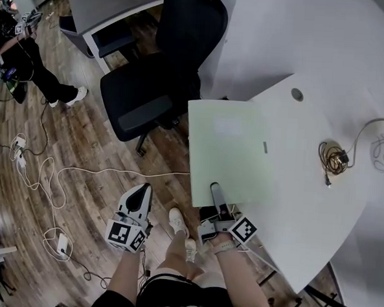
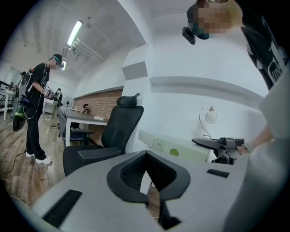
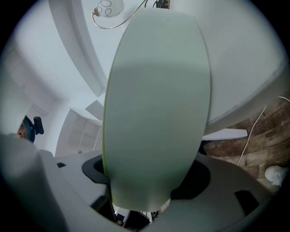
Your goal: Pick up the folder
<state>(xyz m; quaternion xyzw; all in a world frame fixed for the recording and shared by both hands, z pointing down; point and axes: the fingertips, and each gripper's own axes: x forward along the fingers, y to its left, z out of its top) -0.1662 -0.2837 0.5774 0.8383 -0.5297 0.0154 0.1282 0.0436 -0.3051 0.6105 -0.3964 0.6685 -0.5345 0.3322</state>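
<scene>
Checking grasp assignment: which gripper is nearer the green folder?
Right. The right gripper is clamped on the near edge of the folder; the left gripper hangs off to its left over the wood floor, apart from it, jaws together and empty.

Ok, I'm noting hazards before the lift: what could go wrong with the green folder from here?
The right gripper pinches the thin pale green folder at one edge only, so it may sag or slip out.
The left gripper hangs shut and empty over the floor, giving no support.
The folder's overhanging corner sits near the black office chair; a swing might clip it.
</scene>
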